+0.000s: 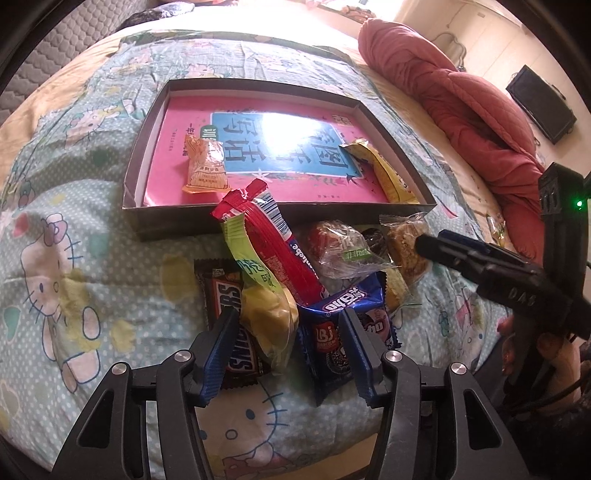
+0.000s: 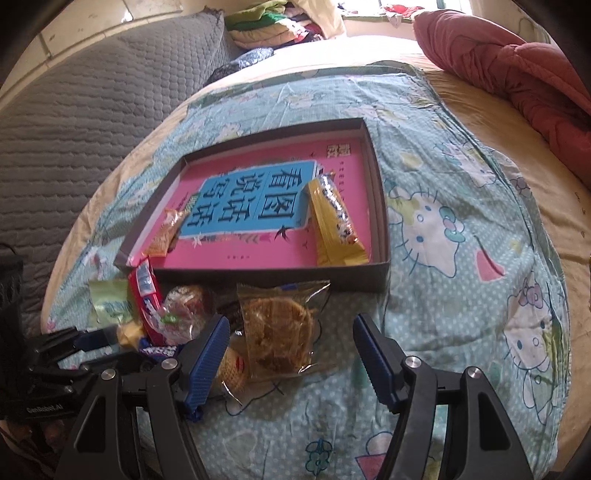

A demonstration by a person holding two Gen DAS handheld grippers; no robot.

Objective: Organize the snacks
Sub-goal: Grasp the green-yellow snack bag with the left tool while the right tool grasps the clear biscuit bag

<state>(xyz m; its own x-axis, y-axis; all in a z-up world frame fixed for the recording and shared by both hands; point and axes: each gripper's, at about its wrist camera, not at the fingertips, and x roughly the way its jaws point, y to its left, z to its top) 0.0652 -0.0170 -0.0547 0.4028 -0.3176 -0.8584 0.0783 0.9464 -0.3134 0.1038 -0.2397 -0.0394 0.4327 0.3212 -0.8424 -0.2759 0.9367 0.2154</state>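
Observation:
A pile of snacks lies on the cartoon-cat bedspread in front of a shallow dark box (image 1: 280,214) (image 2: 273,275) that holds a pink book. An orange packet (image 1: 205,170) and a yellow packet (image 1: 384,173) lie in the box. My left gripper (image 1: 288,354) is open over the pile, with a yellow-green packet (image 1: 269,314) and a blue biscuit packet (image 1: 332,332) between its fingers and a Snickers bar (image 1: 221,295) under the left one. My right gripper (image 2: 293,356) is open around a clear-wrapped brown cake (image 2: 277,332) without touching it. A red packet (image 1: 266,236) leans on the pile.
A red quilt (image 1: 461,110) (image 2: 517,62) is bunched at the bed's far right. A grey quilted cover (image 2: 74,129) runs along the left, with folded clothes (image 2: 273,26) behind it. A dark screen (image 1: 539,103) stands beyond the bed. Bare bedspread (image 2: 461,295) lies right of the box.

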